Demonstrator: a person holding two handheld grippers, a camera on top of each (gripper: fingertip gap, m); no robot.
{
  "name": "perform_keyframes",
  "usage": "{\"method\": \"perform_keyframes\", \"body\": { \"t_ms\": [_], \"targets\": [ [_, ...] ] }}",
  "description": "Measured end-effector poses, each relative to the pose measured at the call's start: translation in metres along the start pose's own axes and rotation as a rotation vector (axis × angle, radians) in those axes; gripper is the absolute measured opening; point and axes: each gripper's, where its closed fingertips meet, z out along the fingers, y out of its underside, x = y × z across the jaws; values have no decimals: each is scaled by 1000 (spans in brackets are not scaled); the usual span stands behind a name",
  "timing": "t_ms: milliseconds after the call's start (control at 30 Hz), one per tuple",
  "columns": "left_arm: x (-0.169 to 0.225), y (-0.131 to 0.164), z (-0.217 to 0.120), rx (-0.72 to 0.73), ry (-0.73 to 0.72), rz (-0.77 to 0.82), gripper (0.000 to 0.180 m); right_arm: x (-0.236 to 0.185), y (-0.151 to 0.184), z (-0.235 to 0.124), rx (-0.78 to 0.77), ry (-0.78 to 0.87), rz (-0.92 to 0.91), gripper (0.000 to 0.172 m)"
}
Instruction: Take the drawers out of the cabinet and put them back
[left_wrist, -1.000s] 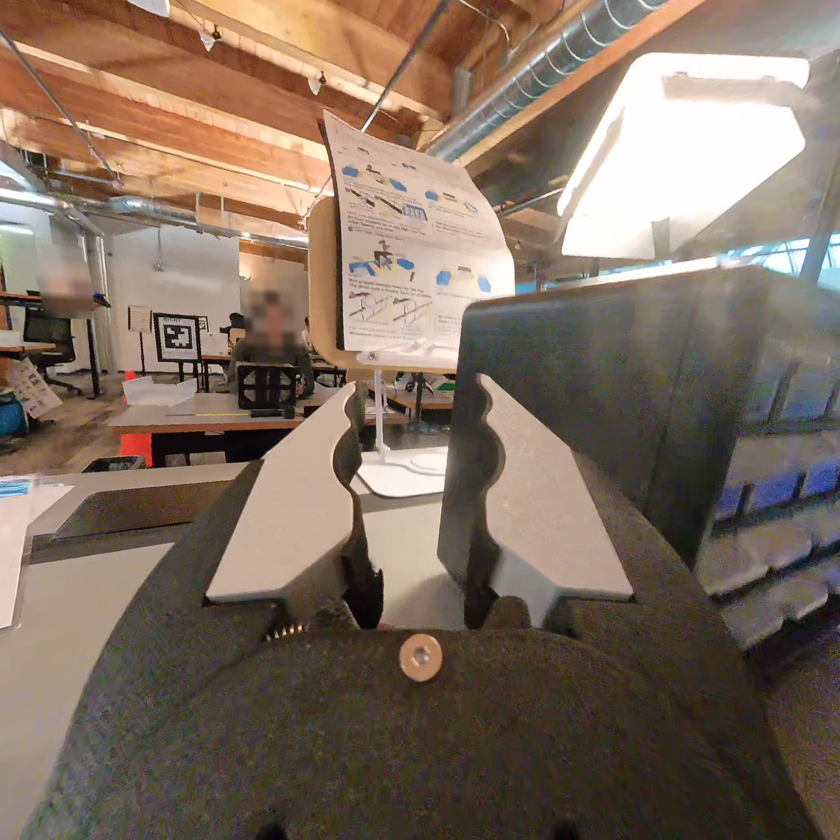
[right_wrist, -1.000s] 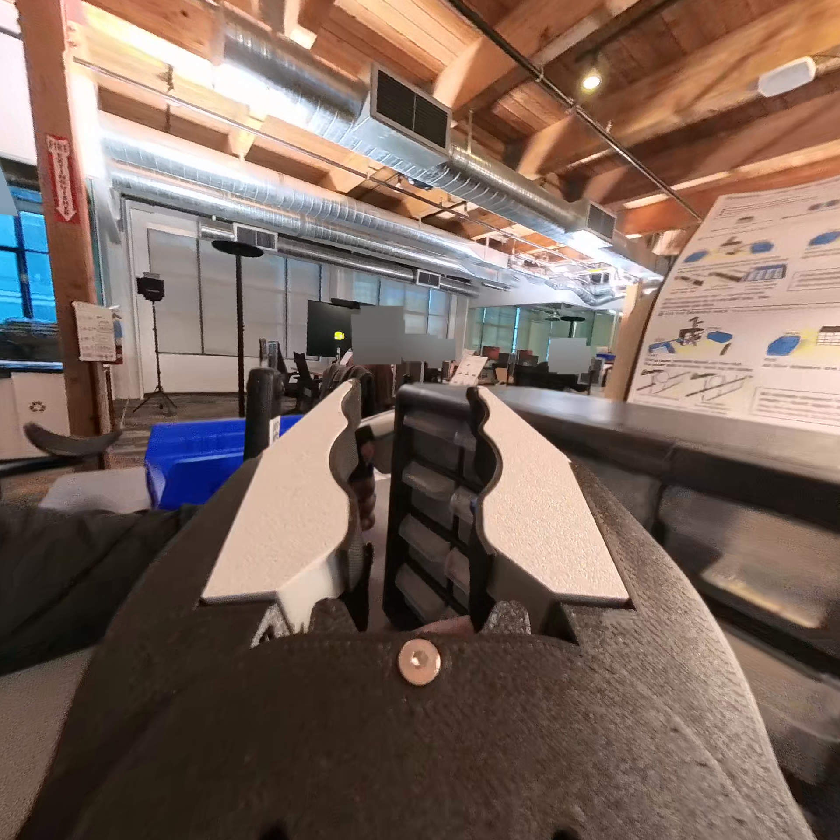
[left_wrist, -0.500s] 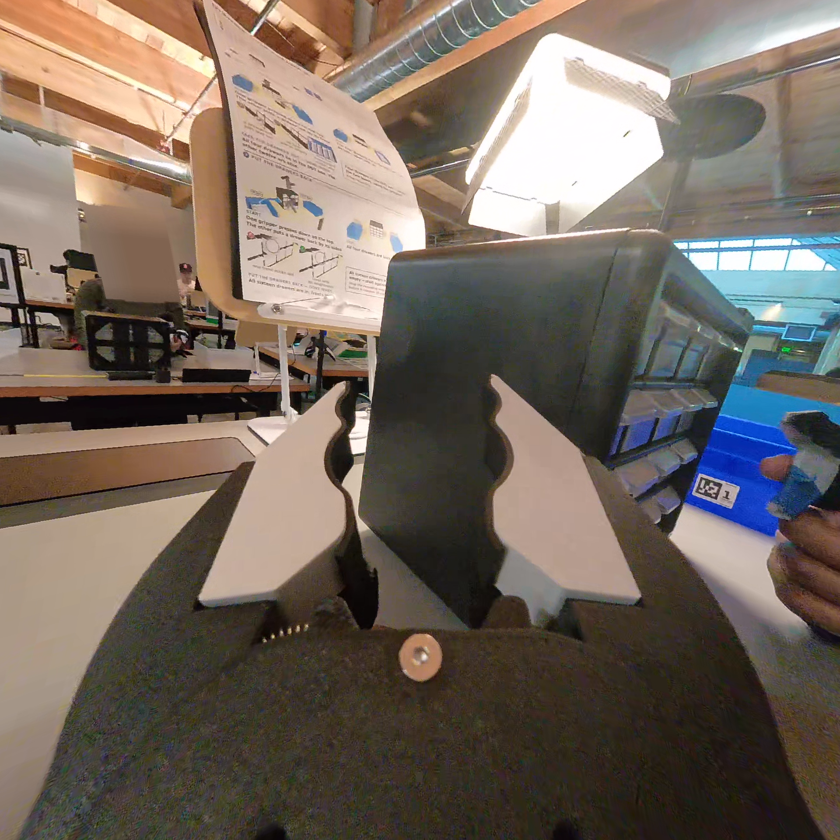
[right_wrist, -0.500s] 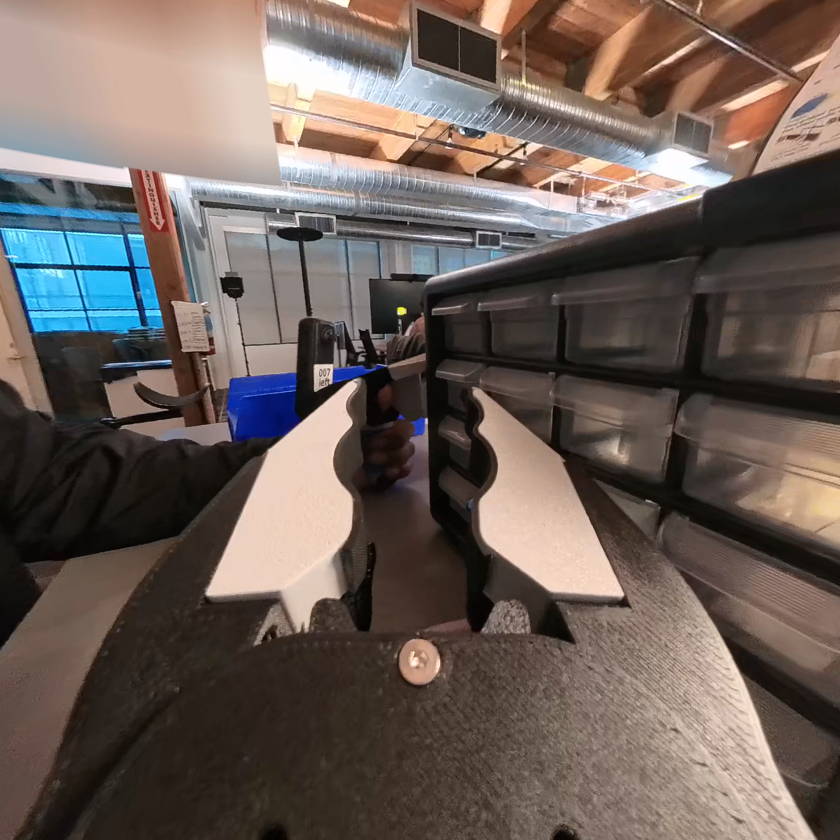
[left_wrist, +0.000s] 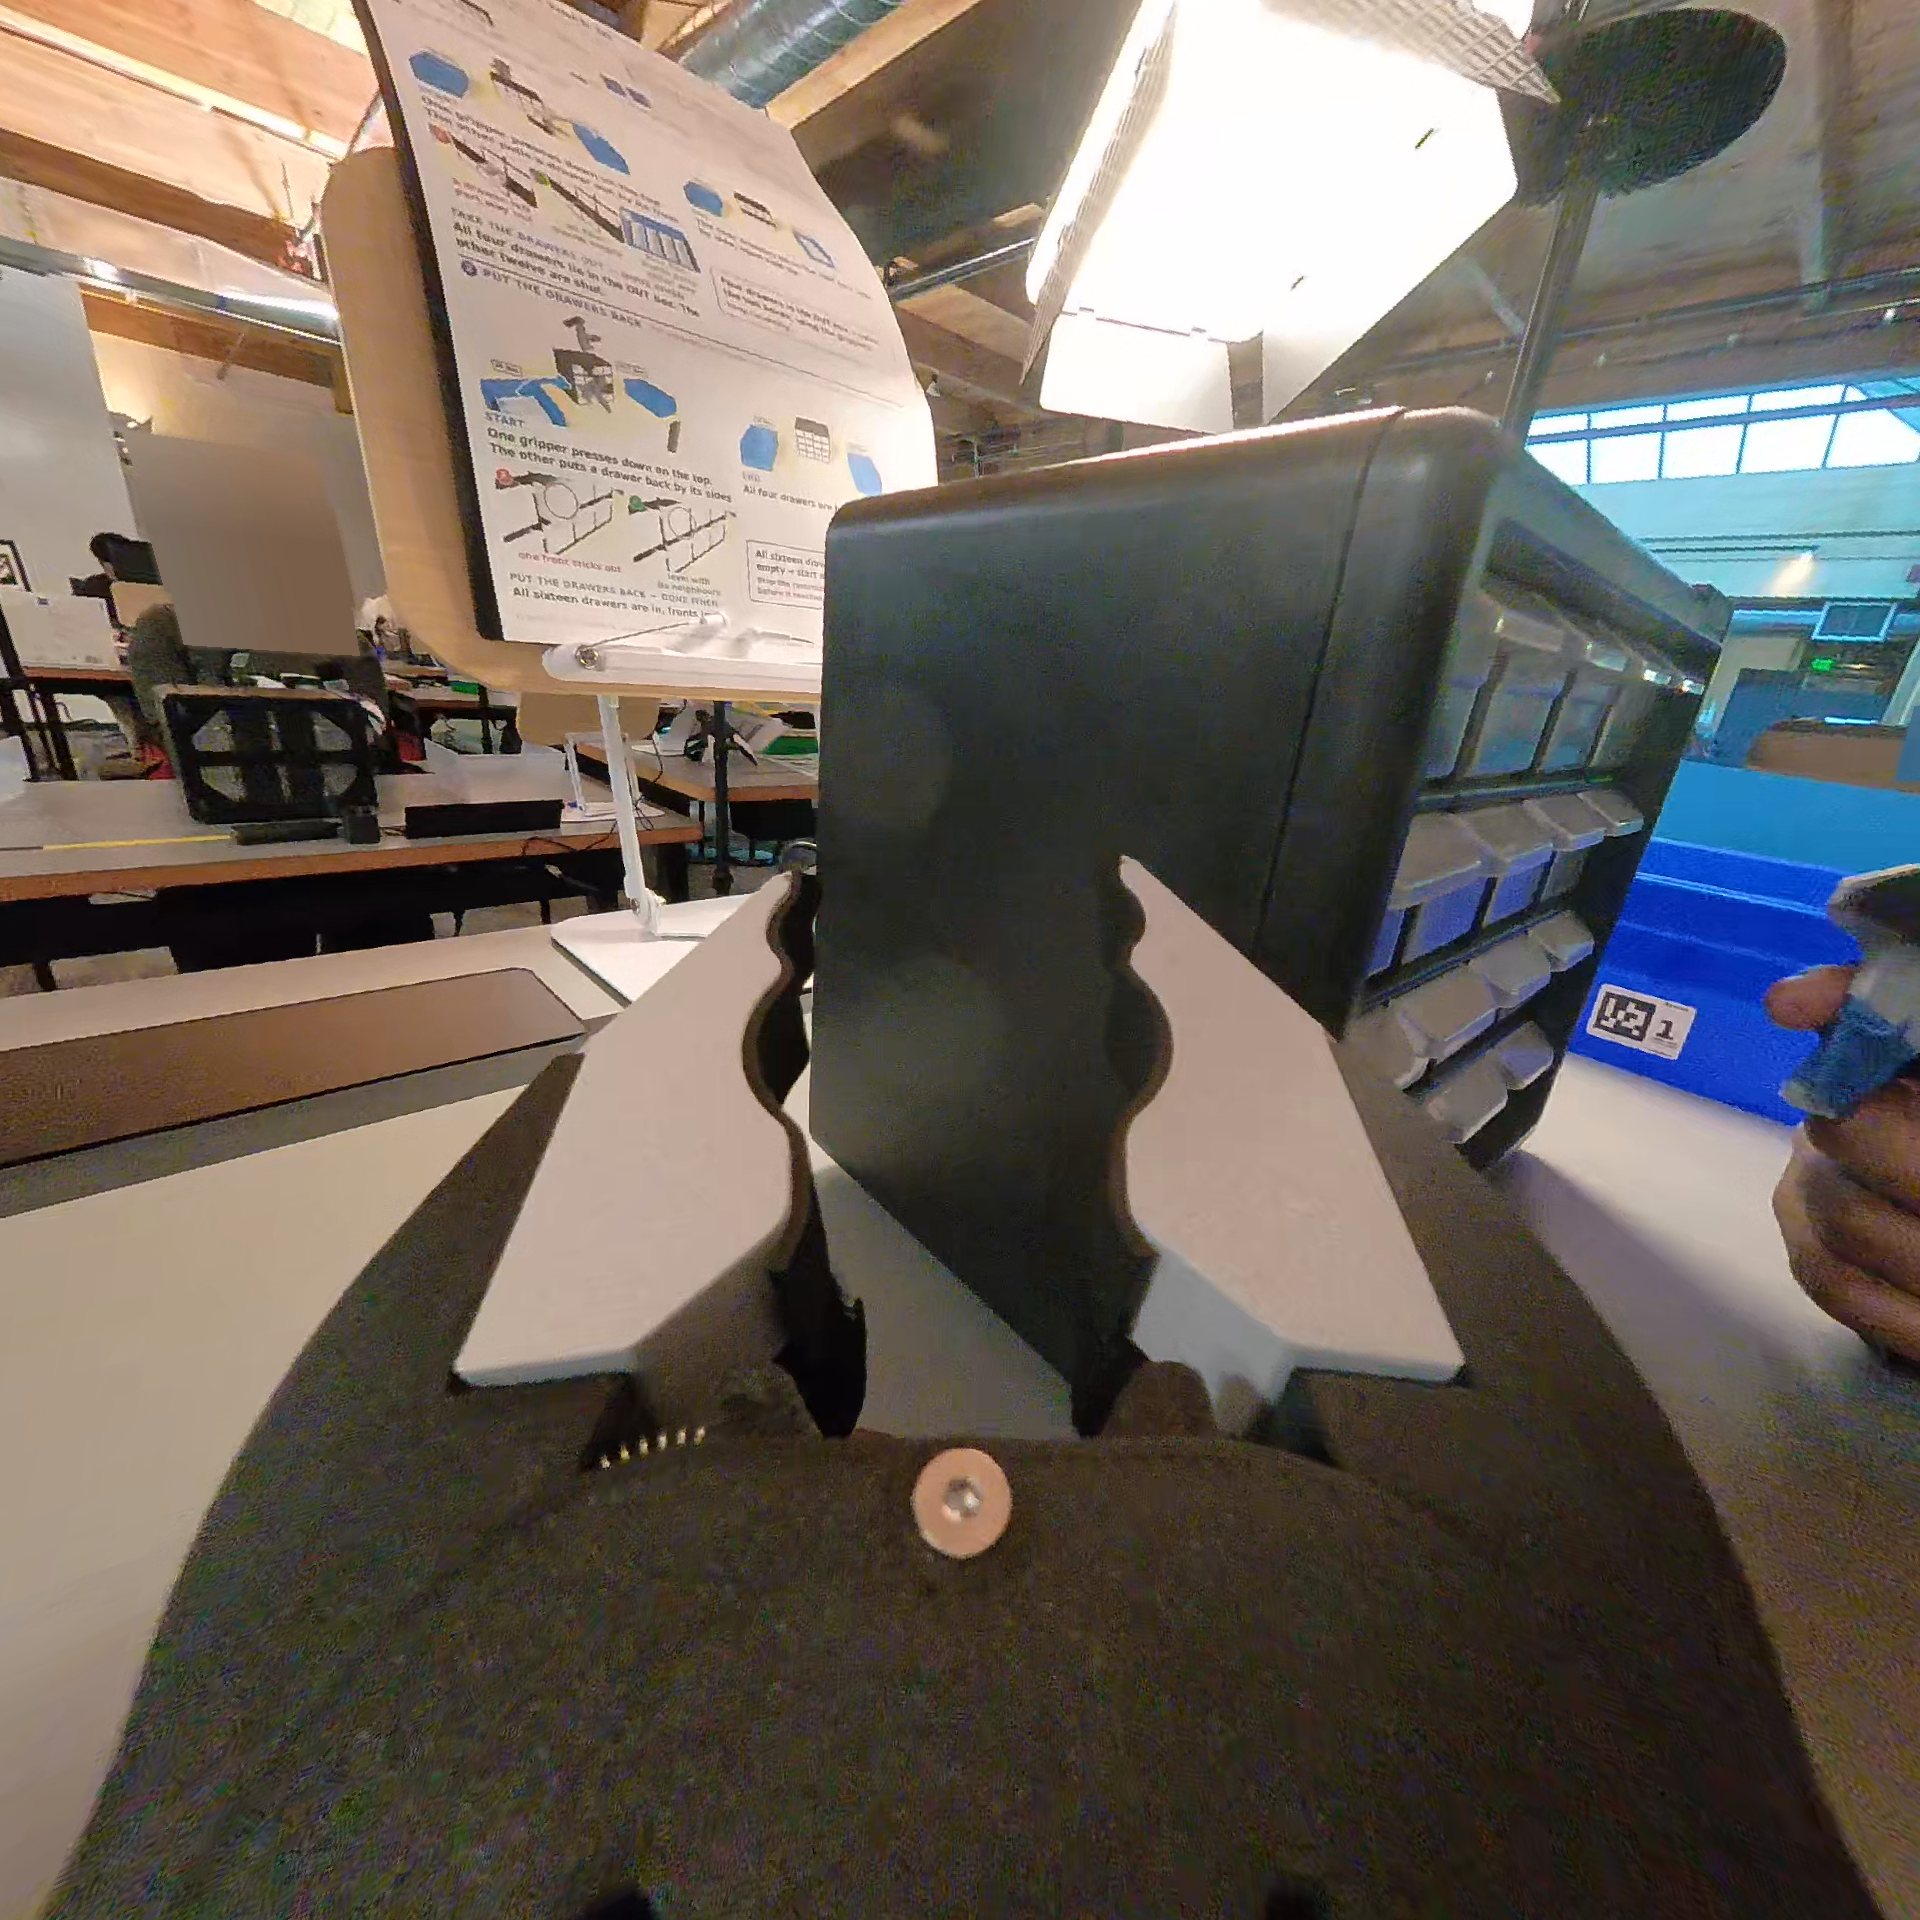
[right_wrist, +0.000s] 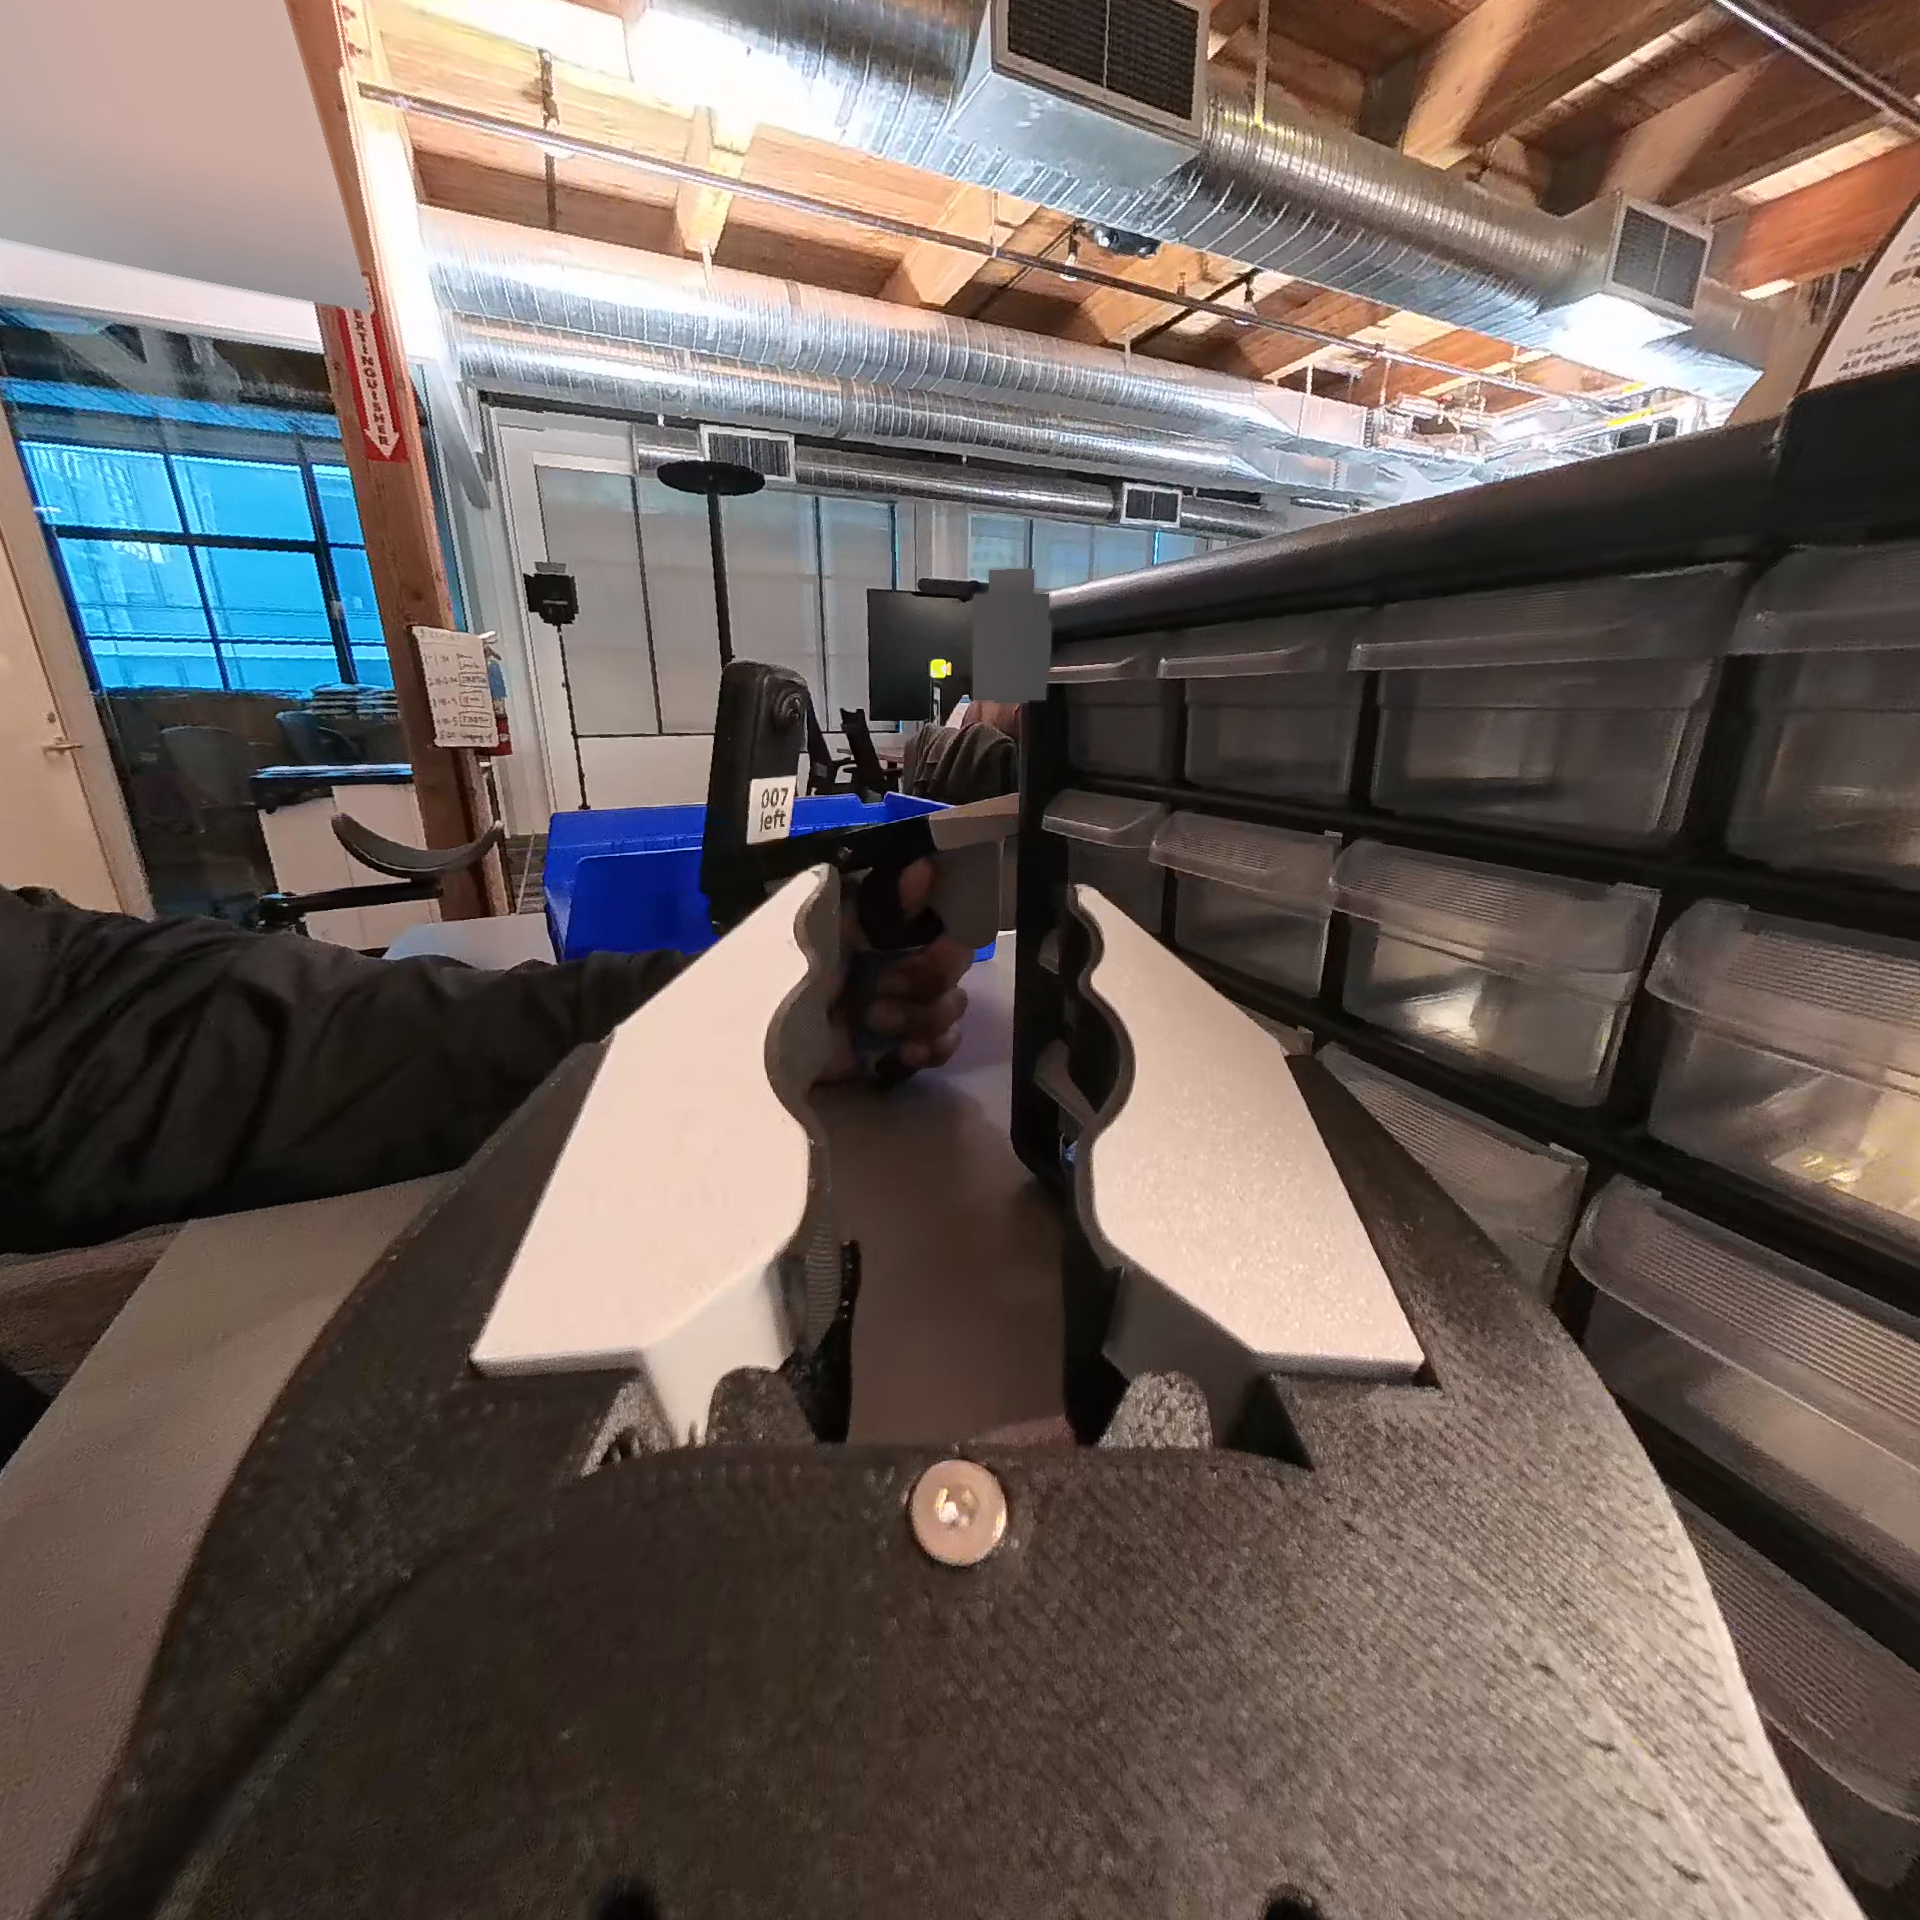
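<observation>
**The drawers are light, so hold the cabinet down**

The black cabinet stands on the grey table. Your left gripper is by its plain side wall. Your right gripper is at the front corner, just beside the drawers.

Both sets of fingers are apart and hold nothing. The left fingers frame the side wall, but I can't tell if they touch it. The right fingers are near the frame, with a gap to the nearest drawer.

The drawers look like thin, clear plastic. I think they are light and a bit slippery. They are stiff, but a hard squeeze could crack them. Each one has a small lip sticking out along the top of its front. That lip is likely the best place to grab for pulling.

All the drawers you can see look pushed in. The cabinet looks light too, so it may slide or tip when you pull. Press on its top with one gripper while the other one pulls. To put a drawer back, hold it by its two sides and keep it level.

A blue bin sits close by on each side.
</observation>
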Motion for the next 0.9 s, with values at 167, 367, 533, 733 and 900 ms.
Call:
{"method": "perform_keyframes", "body": {
  "t_ms": [167, 367, 533, 733, 900],
  "targets": [
    [-6, -1, 0, 5, -27, 7, 55, 3, 3, 1, -14, 13, 14, 43],
    [-10, -3, 2, 29, -60, 19, 55, 12, 3, -1, -4, 33, 54, 43],
    [-7, -5, 0, 58, -58, -24, 55, 14, 6, -2, -8, 28, 99, 43],
    [-8, -9, -4, 85, -64, -51, 56, 15, 4, -3, 2, 43, 81, 43],
    [-8, -12, -6, 105, -36, -99, 57, 21, -16, -12, 55, 118, -25, 43]
  ]
}}
